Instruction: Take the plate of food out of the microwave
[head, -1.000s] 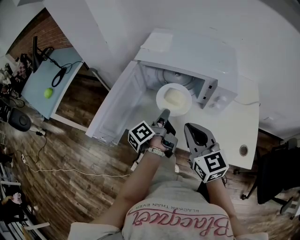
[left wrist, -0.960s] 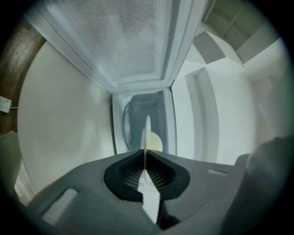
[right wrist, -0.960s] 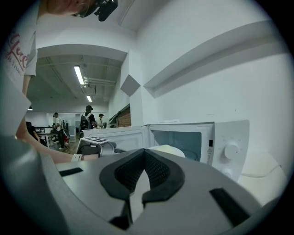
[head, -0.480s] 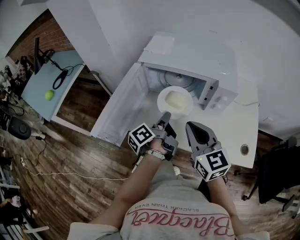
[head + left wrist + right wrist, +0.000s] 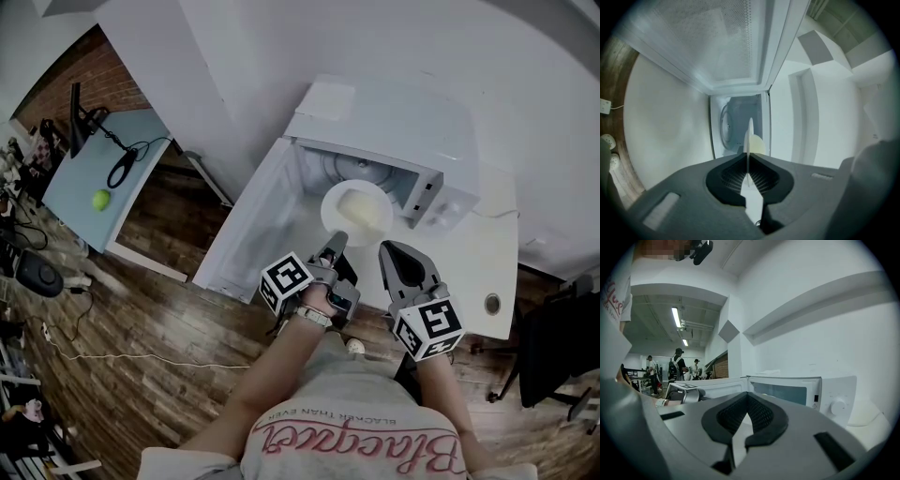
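Note:
A white plate (image 5: 356, 211) with pale yellow food (image 5: 361, 204) sits at the mouth of the open white microwave (image 5: 394, 122). My left gripper (image 5: 339, 236) is shut on the plate's near rim. In the left gripper view the plate (image 5: 749, 136) stands edge-on between the closed pads of the left gripper (image 5: 749, 157), with the food (image 5: 758, 144) just to its right and the cavity behind. My right gripper (image 5: 387, 247) hovers beside it on the right, shut with nothing in it. The right gripper view has the right gripper (image 5: 747, 394) aimed at the microwave's front (image 5: 787, 391).
The microwave door (image 5: 253, 216) swings out to the left over the wooden floor. The white counter (image 5: 469, 272) has a cable hole (image 5: 493, 303) at its right. The control knob (image 5: 838, 406) is on the microwave's right side. A desk with a green ball (image 5: 100, 199) stands far left.
The plate stays gripped by the left gripper at the microwave's mouth. The right gripper has risen slightly. The head view has shifted a little.

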